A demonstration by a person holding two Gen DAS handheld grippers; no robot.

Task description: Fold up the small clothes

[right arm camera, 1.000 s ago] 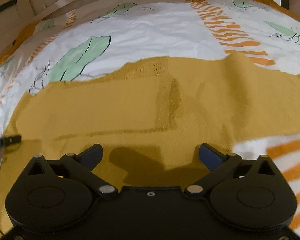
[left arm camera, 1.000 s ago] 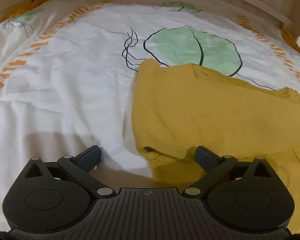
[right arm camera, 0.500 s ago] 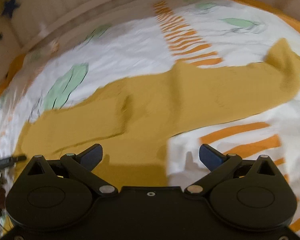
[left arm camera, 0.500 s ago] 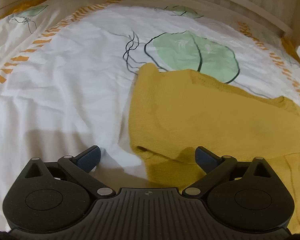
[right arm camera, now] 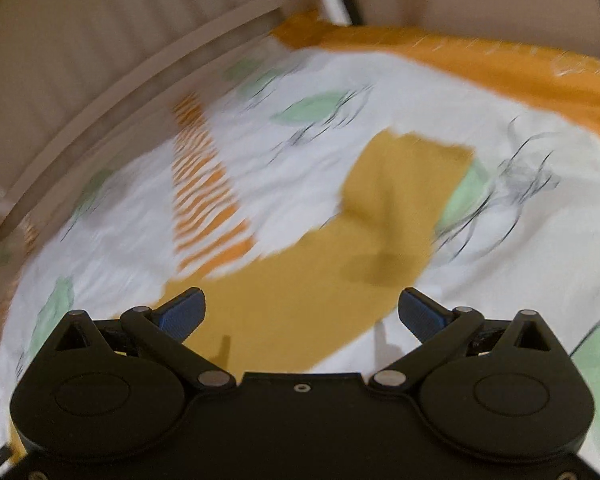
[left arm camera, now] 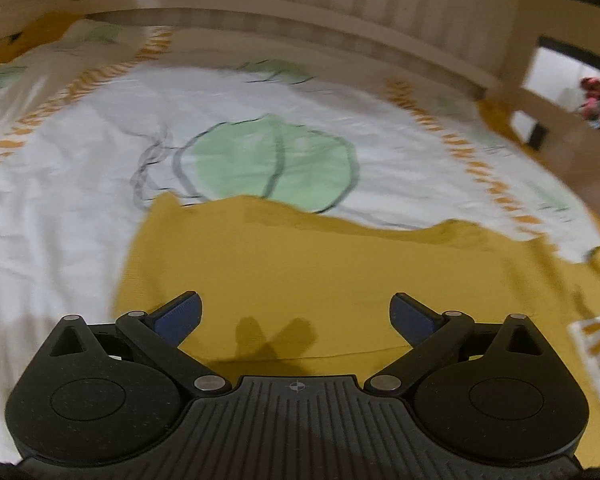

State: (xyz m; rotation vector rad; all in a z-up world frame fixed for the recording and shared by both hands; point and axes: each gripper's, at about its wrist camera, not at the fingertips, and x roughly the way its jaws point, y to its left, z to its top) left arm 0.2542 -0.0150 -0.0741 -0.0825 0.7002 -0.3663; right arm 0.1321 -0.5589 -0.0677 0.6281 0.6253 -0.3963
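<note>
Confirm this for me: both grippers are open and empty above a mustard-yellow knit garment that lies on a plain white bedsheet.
One detail is wrong: the bedsheet is not plain. The left wrist view shows it white with a green leaf print and orange striped bands. The rest stands: the left gripper and right gripper are open and empty above the mustard-yellow knit garment.

leaf-print white bedsheet [left arm camera: 80, 208], slatted wooden bed frame [left arm camera: 340, 12] behind.

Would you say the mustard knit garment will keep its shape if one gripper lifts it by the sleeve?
Probably not: the mustard knit garment lies limp and follows the bedsheet, so it should droop. Its sleeve already bends, suggesting it will stretch and trail.
</note>
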